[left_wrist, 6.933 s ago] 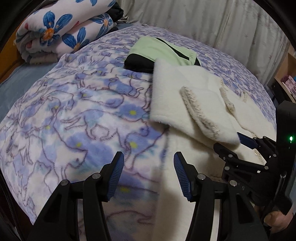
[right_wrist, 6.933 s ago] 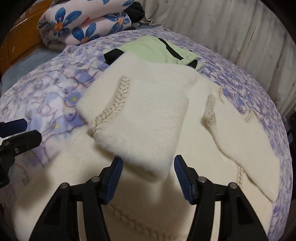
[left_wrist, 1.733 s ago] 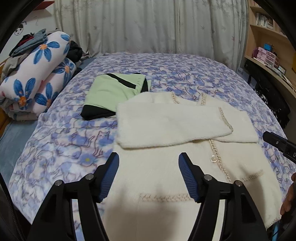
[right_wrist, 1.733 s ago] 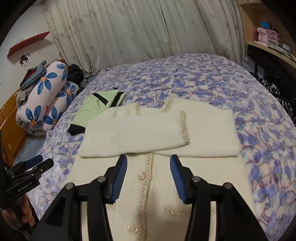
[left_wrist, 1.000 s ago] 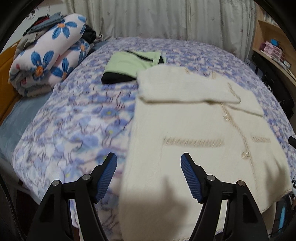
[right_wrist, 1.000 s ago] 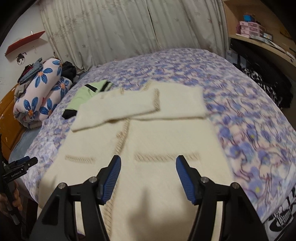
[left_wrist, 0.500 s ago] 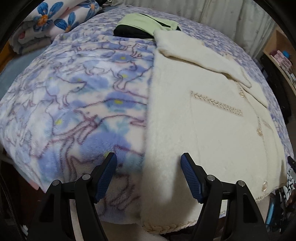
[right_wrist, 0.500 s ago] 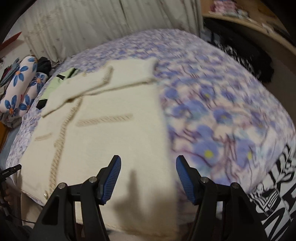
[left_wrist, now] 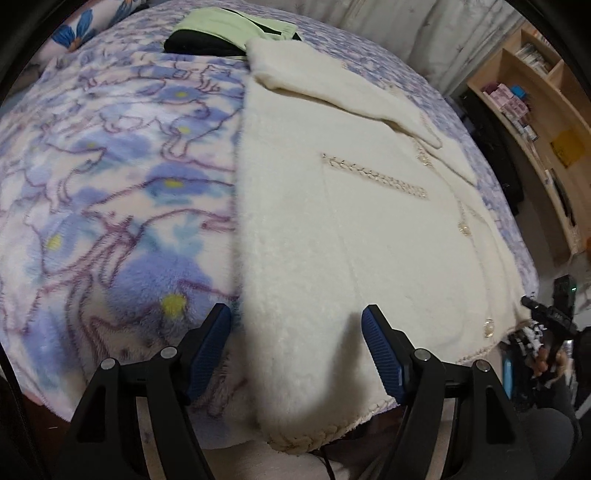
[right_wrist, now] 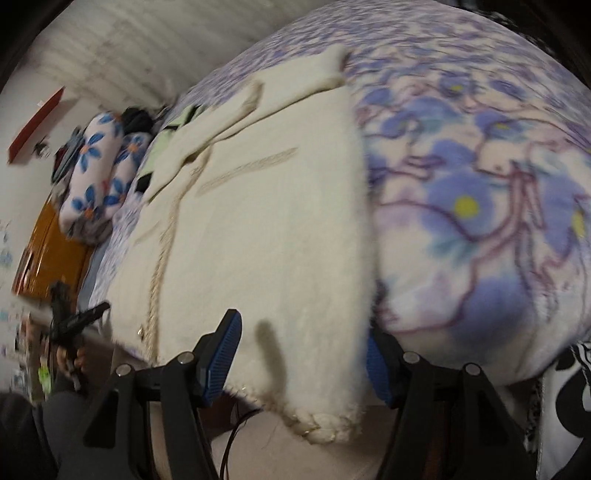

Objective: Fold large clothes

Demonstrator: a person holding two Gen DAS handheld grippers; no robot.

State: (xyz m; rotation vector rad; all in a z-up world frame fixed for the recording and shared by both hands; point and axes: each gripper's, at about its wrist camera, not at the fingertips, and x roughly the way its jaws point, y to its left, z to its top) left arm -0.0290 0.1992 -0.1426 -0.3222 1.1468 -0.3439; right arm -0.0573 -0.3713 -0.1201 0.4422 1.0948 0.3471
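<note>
A cream fleece cardigan (left_wrist: 369, 229) with braided trim lies flat on the bed, both sleeves folded across its chest. Its hem hangs over the near bed edge. My left gripper (left_wrist: 297, 350) is open, its jaws straddling the cardigan's near left hem corner. My right gripper (right_wrist: 301, 354) is open, its jaws straddling the near right hem corner of the cardigan (right_wrist: 258, 229). Each gripper shows small in the other's view, the right gripper (left_wrist: 546, 321) and the left gripper (right_wrist: 77, 317). Neither holds cloth.
A blue-flowered fleece blanket (left_wrist: 110, 177) covers the bed. A folded green and black garment (left_wrist: 229, 29) lies at the far end. A rolled floral quilt (right_wrist: 96, 177) sits by the headboard. Wooden shelves (left_wrist: 546, 110) stand to the right. A zebra-print cloth (right_wrist: 569, 406) lies below the bed.
Both grippers have dropped from above the cardigan's chest down to the near edge of the bed, spreading apart to the two hem corners. Both stayed open.
</note>
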